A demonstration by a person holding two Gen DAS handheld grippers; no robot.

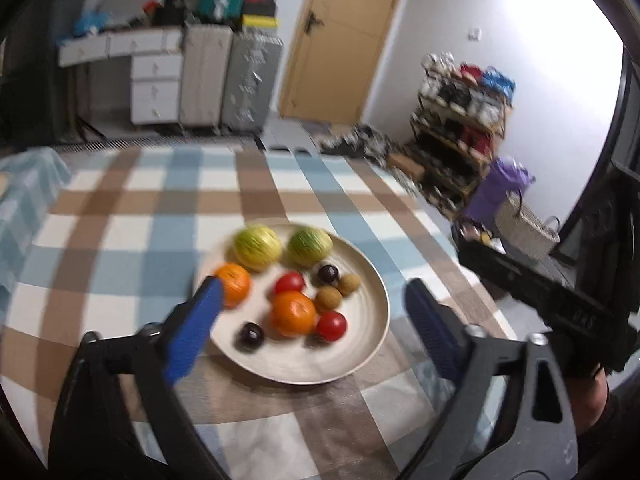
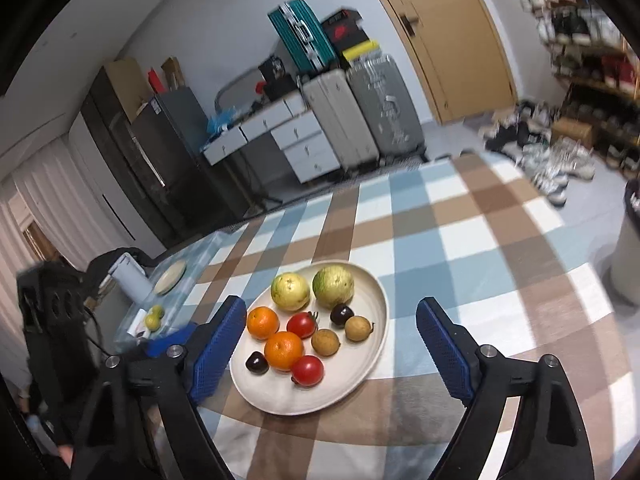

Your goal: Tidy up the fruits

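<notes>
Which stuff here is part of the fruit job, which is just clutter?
Job: plate, two green fruits, two oranges, two tomatoes, dark fruits, brown fruits.
Clutter: suitcases, drawer unit, door, shoe rack.

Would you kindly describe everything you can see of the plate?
The plate is round, cream, matte, with a low raised rim. It lies flat on the checked tablecloth. On it sit ten fruits: two green-yellow, two orange, two red, two dark, two brown. Both grippers stand open near its near edge; neither touches it.
</notes>
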